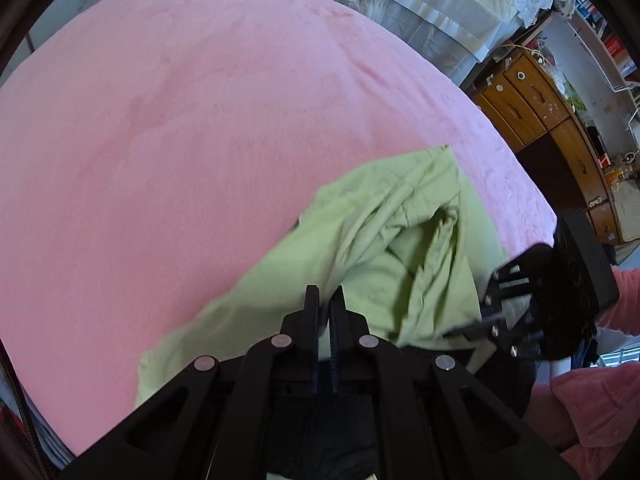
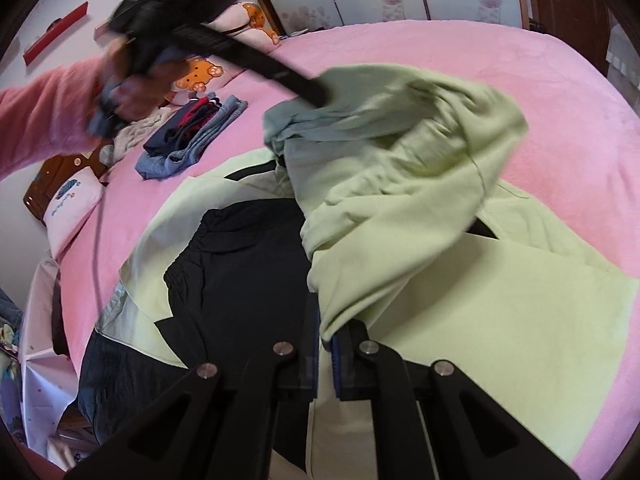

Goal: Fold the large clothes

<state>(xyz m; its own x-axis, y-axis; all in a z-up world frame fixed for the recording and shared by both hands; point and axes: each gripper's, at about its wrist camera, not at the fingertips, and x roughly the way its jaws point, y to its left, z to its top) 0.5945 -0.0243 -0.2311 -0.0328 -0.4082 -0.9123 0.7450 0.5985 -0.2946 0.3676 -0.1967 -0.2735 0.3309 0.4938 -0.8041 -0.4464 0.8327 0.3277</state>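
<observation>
A large light green garment [image 2: 460, 304] with black panels [image 2: 240, 264] lies on the pink bed cover [image 1: 180, 140]. My left gripper [image 1: 325, 300] is shut on a fold of the green fabric. The right wrist view shows that left gripper [image 2: 320, 94] holding the fold up above the garment, a hand in a pink sleeve [image 2: 48, 120] behind it. My right gripper [image 2: 326, 320] is shut on another edge of the green cloth, low at the garment's near side. In the left wrist view the right gripper [image 1: 468, 330] sits at the garment's right edge. The raised part hangs crumpled between the two grippers.
A pile of folded clothes [image 2: 192, 136] and a pillow with orange cartoon figures [image 2: 200, 76] lie at the bed's far left. Wooden drawers [image 1: 540, 112] stand past the bed's right side, and pale curtains [image 1: 420, 0] hang beyond the bed.
</observation>
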